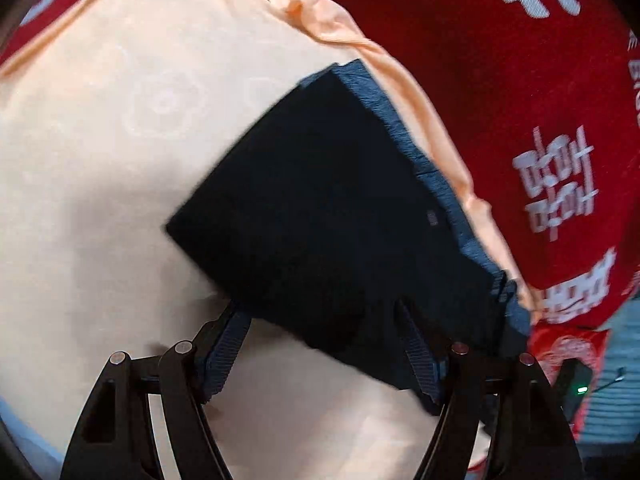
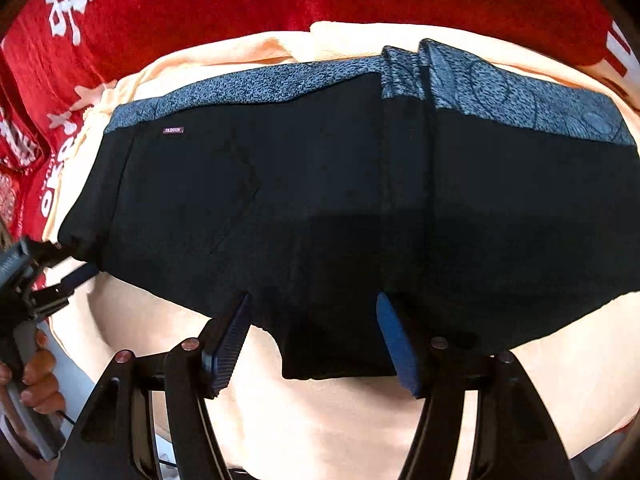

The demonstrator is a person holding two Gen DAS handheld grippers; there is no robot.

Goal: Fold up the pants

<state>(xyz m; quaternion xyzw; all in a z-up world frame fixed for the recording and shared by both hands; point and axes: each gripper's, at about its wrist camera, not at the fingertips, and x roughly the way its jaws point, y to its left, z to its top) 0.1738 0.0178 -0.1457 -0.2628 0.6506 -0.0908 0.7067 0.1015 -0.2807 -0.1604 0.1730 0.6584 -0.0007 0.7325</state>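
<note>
Looking along my left gripper (image 1: 320, 328), I see its two blue-padded fingers (image 1: 228, 348) spread wide, with the near edge of the dark pants (image 1: 320, 200) lying between and just ahead of them. Nothing is pinched; the jaws stand apart on either side of the cloth edge. The pants sit folded into a compact dark block on a pale peach sheet (image 1: 100, 140), their blue-grey patterned waistband (image 1: 400, 120) on the far right side from this gripper. Beyond the sheet's bunched edge lies a red blanket (image 1: 500, 60) with white lettering.

From my right gripper (image 2: 314, 332), the pants (image 2: 320, 180) spread broadly straight ahead, the waistband (image 2: 500, 88) along the far edge and a small label (image 2: 173, 130) far to the left. This gripper's fingers (image 2: 228, 340) are also parted, with a dark flap of the pants reaching down between them; I can't tell whether the pads touch the cloth. Off to the left of this gripper, the left gripper appears at the pants' left corner, with the person's hand (image 2: 36, 380) wrapped around its handle. The peach sheet (image 2: 320, 420) lies beneath, the red blanket (image 2: 240, 0) beyond.
</note>
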